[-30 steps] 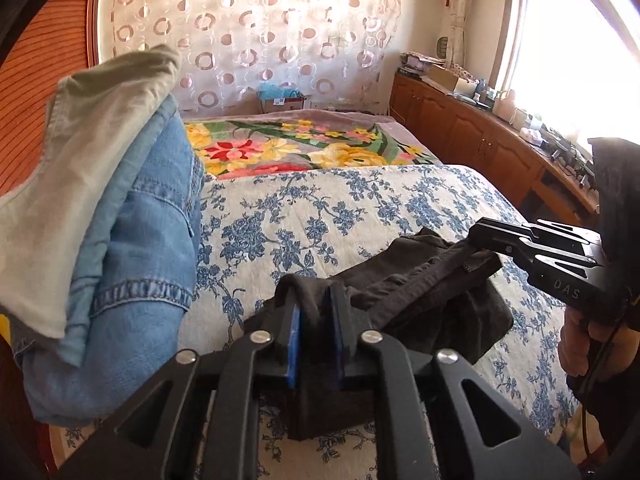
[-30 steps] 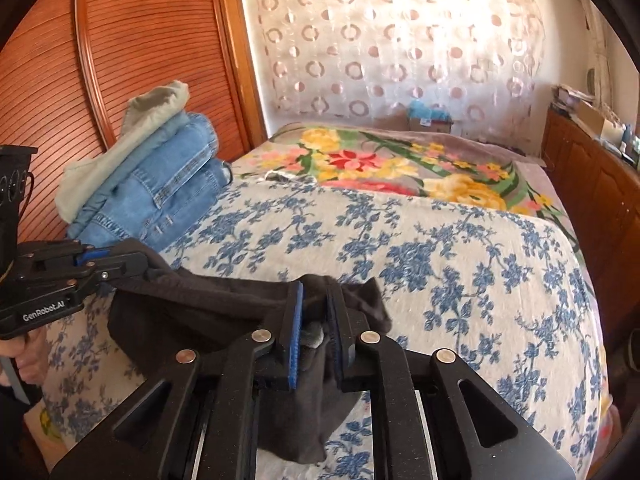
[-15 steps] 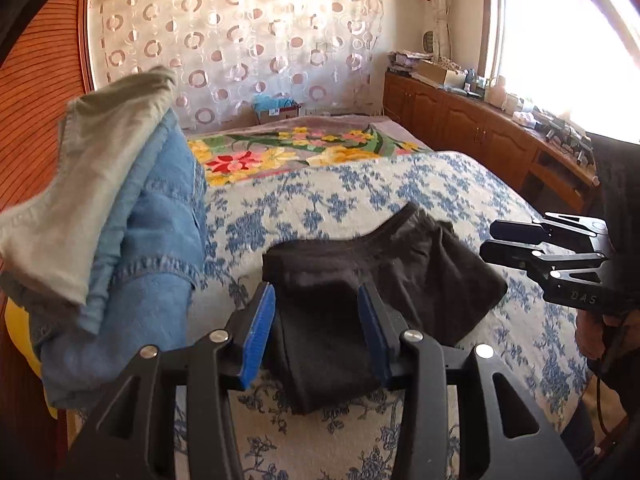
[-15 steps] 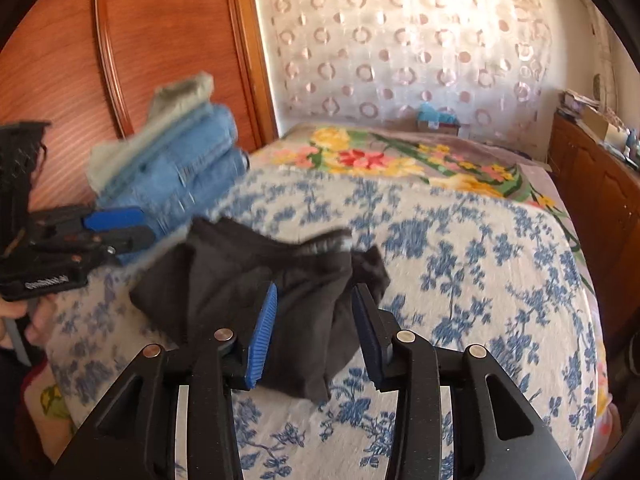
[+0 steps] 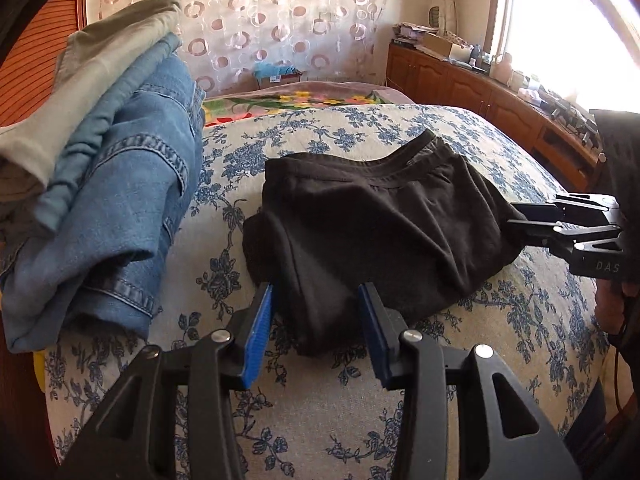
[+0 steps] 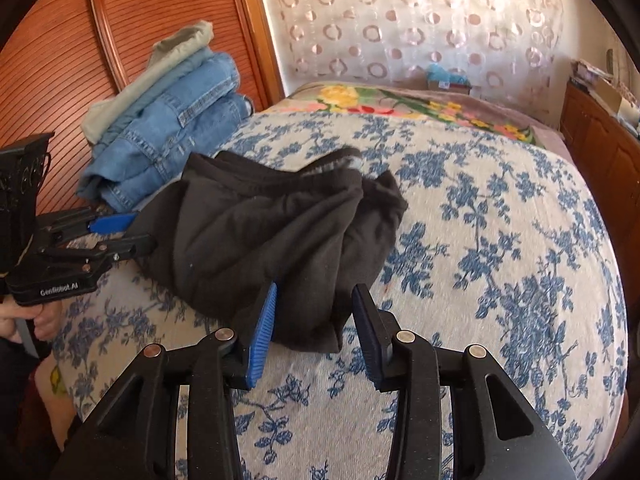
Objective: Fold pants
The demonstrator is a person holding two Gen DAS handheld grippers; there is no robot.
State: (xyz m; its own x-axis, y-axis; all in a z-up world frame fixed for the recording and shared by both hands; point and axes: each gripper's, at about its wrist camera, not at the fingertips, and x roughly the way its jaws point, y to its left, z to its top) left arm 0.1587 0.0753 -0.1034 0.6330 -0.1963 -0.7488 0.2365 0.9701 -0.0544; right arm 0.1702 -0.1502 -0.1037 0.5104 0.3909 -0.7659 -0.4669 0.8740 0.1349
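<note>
Found the black pants (image 5: 380, 216) folded into a thick, lumpy bundle on the near end of the bed (image 5: 320, 420), waistband toward the far side, near a stack of jeans (image 5: 132, 200) but not touching it.

Judged the step in hand to be letting go after a fold. Best done by backing both tools straight off the near edge without snagging the cloth, then flattening the right-hand end (bunched and puckered in the right wrist view), since a loose lump there would likely spoil any further fold.

Saw the left tool (image 5: 316, 292) at a middling gap and closing, with the bundle's near left corner between its blue pads but not pinched. Saw the right tool (image 6: 314, 292) parted about as far, astride the near right corner and gripping nothing. Could not tell whether its left pad brushed the fabric.
</note>
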